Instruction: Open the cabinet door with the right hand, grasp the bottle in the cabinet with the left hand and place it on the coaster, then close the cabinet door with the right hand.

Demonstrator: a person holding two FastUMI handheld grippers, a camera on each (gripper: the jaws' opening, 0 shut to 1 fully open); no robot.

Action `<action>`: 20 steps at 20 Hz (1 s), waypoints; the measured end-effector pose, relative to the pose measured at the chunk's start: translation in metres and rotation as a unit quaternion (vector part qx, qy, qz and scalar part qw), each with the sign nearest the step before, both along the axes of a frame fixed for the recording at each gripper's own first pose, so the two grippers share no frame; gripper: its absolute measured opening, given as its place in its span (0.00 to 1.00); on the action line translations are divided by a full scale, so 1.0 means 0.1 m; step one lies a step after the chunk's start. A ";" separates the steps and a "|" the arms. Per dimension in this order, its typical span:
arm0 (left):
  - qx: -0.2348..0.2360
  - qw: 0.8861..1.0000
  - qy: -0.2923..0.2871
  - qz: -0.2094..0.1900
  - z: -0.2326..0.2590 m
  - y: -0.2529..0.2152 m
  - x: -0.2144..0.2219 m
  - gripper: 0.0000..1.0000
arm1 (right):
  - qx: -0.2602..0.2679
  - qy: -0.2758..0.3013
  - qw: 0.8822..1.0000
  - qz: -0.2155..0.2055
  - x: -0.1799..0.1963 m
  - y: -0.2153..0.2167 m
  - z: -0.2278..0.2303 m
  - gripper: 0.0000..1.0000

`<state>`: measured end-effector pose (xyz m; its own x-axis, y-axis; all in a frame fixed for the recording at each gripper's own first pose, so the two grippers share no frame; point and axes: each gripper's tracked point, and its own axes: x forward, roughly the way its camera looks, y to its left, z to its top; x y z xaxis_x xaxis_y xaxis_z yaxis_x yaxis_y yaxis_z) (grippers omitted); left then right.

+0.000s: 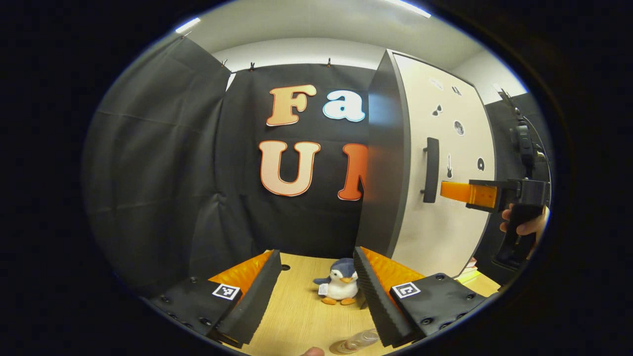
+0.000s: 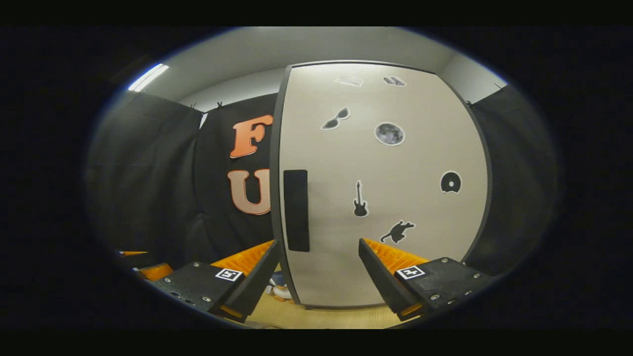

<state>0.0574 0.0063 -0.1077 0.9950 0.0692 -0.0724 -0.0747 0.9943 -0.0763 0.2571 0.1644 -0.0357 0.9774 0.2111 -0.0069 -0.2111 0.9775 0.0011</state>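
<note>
Left gripper (image 1: pixel 316 291): one; two ridged, wedge-shaped fingers (image 1: pixel 257 296) spread wide with nothing between them, hanging above the table; each finger base carries one square marker.
Table (image 1: pixel 296 316): one, pale wood grain, with one small dark hole near its back edge in the left gripper view.
Penguin (image 1: pixel 341 287): one soft plush toy, rounded, sitting upright on the table between the left gripper's fingers and farther back.
Bottle (image 1: pixel 358 341): one, clear plastic, lying on its side on the table at the bottom edge of the left gripper view, just beside the right-hand finger; the coaster cannot be made out.
Cabinet (image 1: pixel 383 163): one, tall, dark smooth side panel, standing on the table at the right.
Door (image 2: pixel 385 188): one, flat, pale and matt with a dark rim; it looks shut or nearly so. Seven small stickers counted on it in the right gripper view, among them sunglasses, a moon, a guitar, a disc and a cat.
Handle (image 2: pixel 296 210): one, dark vertical bar near the door's left edge.
Right gripper (image 2: pixel 319 277): one; fingers apart, empty, in front of the door's lower part, the handle just above its left finger.
Hand (image 1: pixel 526 225): one, wrapped around the right gripper's dark grip at the far right of the left gripper view.
</note>
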 end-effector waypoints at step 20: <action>0.011 0.998 -0.028 -0.053 0.87 -1.23 -1.06 0.96 | 0.011 0.005 0.998 -0.063 -2.10 -1.12 0.23 0.98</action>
